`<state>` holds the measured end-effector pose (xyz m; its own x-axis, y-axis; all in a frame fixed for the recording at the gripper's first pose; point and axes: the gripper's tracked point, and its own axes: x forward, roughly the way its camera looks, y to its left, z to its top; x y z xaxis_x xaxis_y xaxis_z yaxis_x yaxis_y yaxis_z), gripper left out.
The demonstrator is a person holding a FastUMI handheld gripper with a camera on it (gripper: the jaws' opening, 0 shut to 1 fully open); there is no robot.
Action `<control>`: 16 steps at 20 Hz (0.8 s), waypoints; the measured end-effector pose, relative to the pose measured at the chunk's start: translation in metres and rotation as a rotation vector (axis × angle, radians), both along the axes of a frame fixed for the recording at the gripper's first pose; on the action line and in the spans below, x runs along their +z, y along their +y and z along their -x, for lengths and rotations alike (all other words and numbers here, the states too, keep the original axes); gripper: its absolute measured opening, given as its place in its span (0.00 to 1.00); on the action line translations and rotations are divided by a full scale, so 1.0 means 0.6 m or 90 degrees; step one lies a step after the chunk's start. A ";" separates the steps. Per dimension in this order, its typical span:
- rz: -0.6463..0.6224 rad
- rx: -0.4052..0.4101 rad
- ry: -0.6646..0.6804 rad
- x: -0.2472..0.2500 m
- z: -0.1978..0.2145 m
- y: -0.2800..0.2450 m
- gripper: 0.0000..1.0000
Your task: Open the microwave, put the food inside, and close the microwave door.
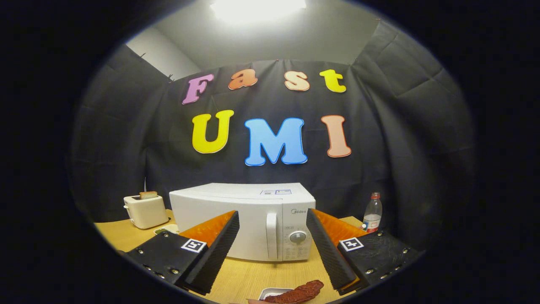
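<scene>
The gripper (273,249) hangs spread and empty before the closed microwave (242,219) at twelve o'clock — its stiff vertical handle (272,235) looks the likeliest hold — with soft, probably greasy food (297,292) at six.

Bare bench (257,274) lies between the wide-apart claw (273,228) and the closed microwave (242,219); toaster (145,210) and bottle (372,213) flank it.

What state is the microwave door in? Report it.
Shut: the microwave door sits flush, handle untouched. The gripper is open, fingers spread short of it.
</scene>
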<state>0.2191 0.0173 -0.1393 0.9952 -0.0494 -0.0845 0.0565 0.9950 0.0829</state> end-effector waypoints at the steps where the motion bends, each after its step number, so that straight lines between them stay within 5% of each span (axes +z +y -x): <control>1: -0.001 0.000 0.011 -0.015 -0.014 0.000 0.99; 10: 0.024 -0.020 0.060 -0.128 -0.117 -0.002 0.99; 16: 0.016 -0.019 0.061 -0.164 -0.162 0.006 0.79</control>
<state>0.3166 0.0209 -0.2379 0.9807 -0.0822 -0.1776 0.0925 0.9944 0.0504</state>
